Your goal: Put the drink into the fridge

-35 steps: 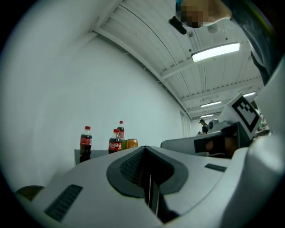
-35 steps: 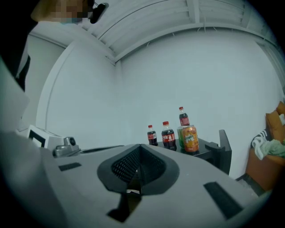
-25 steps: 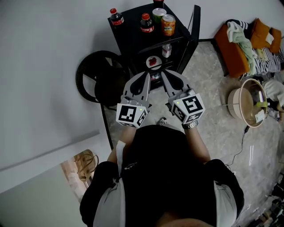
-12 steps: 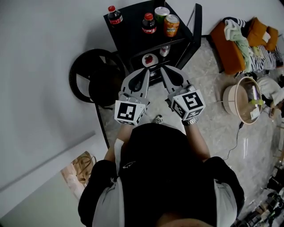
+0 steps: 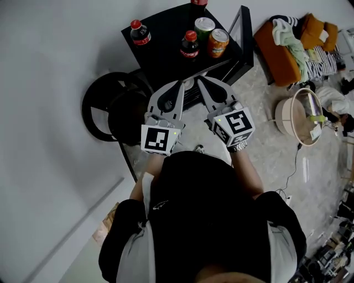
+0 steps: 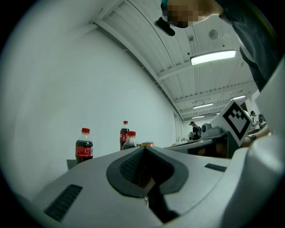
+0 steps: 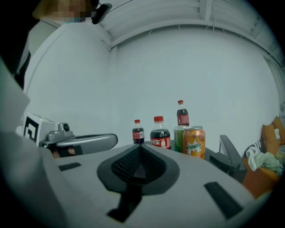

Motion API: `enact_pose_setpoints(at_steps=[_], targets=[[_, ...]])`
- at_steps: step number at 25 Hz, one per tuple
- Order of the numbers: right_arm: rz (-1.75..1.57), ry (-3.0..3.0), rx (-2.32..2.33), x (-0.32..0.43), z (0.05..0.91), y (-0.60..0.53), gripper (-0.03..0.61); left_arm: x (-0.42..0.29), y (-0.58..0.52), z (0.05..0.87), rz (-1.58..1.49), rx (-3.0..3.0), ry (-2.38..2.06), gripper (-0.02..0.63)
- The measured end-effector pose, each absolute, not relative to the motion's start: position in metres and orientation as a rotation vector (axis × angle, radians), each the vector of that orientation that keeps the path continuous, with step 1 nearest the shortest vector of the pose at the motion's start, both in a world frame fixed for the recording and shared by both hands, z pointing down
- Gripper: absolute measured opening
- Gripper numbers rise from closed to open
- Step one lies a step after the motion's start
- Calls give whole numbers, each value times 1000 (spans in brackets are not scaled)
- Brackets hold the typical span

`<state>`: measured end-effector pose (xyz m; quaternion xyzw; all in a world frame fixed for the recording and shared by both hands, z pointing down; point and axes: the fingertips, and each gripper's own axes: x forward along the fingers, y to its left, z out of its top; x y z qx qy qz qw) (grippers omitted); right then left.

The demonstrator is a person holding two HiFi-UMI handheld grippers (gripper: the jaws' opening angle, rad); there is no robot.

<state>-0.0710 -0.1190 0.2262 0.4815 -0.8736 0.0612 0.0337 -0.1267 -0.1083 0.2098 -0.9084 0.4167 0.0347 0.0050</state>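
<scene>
The left hand-held gripper (image 5: 180, 84) and right hand-held gripper (image 5: 201, 80) are both closed tight on nothing, side by side, pointing at the black fridge (image 5: 160, 25). The drinks stand on its top, beyond the tips and untouched. The cola bottle (image 5: 189, 44) and orange can (image 5: 218, 42) are nearest.

Rearmost cola bottle (image 5: 199, 3) cut off at the head view's top edge, orange can (image 6: 148, 144) mostly behind fingers (image 6: 89, 178) of the left gripper (image 6: 143, 150), green can (image 7: 179, 135) half behind it.

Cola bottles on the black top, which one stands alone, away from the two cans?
The cola bottle at the left corner; the other two stand beside the cans.
</scene>
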Motion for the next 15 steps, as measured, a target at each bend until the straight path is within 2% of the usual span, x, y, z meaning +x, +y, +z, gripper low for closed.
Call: enact_pose_setpoints(at_steps=[8,15], targets=[[195,-2578,1656,-72,228,-170,21,-149,-162,215,105,-2894,1244,9],[245,-2493,1699,-80,240,-201,241,-153,-193,215,115,-2936,1140,9]])
